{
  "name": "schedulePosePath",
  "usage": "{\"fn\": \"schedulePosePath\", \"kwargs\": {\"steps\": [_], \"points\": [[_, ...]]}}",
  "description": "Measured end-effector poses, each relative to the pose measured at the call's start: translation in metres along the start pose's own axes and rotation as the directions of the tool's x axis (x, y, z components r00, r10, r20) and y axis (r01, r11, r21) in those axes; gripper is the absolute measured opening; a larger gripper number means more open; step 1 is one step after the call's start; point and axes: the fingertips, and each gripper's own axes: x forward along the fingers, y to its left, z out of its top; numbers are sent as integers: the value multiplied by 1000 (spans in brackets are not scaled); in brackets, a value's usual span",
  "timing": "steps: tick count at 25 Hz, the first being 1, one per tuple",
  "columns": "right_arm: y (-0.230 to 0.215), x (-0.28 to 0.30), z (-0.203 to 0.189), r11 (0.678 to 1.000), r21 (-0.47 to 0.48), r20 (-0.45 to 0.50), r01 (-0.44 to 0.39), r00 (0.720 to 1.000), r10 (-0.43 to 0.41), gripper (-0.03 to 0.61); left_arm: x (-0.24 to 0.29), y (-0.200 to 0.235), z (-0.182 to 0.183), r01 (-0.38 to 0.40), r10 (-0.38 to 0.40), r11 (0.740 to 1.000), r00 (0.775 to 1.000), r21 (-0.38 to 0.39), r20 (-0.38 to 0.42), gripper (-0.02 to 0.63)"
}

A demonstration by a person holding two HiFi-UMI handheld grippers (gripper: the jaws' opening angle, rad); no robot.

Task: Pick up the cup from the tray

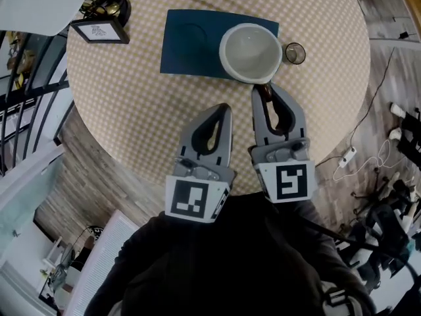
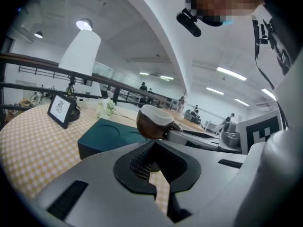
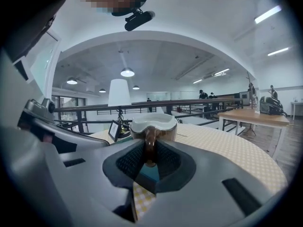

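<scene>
1. Table (image 1: 131, 97): a dropped cup would land on its checked cloth.
2. Tray (image 1: 191, 45): the cup (image 1: 250, 51) is at its near right edge. Its base may not be clear, so a low pull could drag the tray.
3. Right gripper (image 1: 266, 91): it is clamped on the thin handle (image 3: 150, 148), where the cup could pivot or slip.
4. Left gripper (image 1: 223, 110): closed on nothing, it gives no support.

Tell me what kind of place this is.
Probably a café-style seating area on a mezzanine in a large open hall. There is a round table with a checked cloth and a dark railing behind it. A cone lamp and strip lights hang overhead, and more tables stand beyond.
</scene>
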Motion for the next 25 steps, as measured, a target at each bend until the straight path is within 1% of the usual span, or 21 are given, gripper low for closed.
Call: {"fn": "schedulePosePath", "kwargs": {"steps": [5, 15, 21, 25], "points": [[-29, -24, -7, 999, 6, 10, 41, 999, -41, 46, 15, -37, -13, 53, -53, 998, 998, 23, -22, 5], [-75, -72, -28, 995, 33, -7, 93, 996, -93, 46, 33, -100, -34, 119, -117, 992, 992, 49, -56, 5], [-90, -93, -50, 995, 39, -39, 96, 995, -94, 46, 37, -123, -51, 127, -123, 991, 989, 51, -80, 5], [-92, -96, -66, 996, 43, -70, 83, 994, -79, 46, 38, -126, -55, 118, -113, 992, 989, 49, -94, 5]]}}
